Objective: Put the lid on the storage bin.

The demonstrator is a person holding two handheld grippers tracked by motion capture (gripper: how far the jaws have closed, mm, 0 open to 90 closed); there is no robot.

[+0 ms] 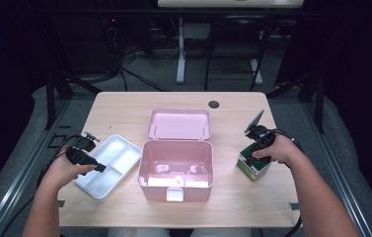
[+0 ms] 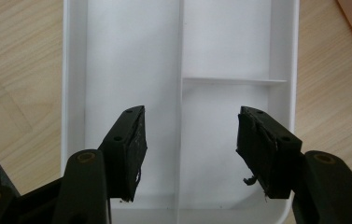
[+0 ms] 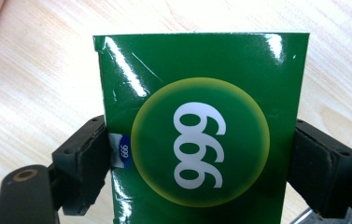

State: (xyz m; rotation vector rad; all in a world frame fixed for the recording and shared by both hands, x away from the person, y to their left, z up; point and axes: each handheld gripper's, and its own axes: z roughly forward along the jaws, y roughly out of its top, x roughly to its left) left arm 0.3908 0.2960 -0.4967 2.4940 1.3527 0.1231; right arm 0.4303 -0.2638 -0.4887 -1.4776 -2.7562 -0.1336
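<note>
A green box (image 1: 256, 171) with a white "999" in a yellow circle (image 3: 201, 60) stands on the table's right side. My right gripper (image 1: 252, 160) comes down on it from above, and its jaws press against both sides of the box (image 3: 201, 158). My left gripper (image 1: 100, 168) hovers open over the near end of a white divided tray (image 1: 119, 148) on the left. Between the spread jaws (image 2: 190, 140) lies the tray's (image 2: 117, 70) long divider, with nothing held. In the table's middle sits a pink storage box (image 1: 144, 163), lid (image 1: 179, 123) folded back.
Bare wood lies between the pink box and the green box and along the table's front edge. There is a round cable hole (image 1: 214, 104) near the far edge. Metal frame legs and cables stand on the floor beyond the table.
</note>
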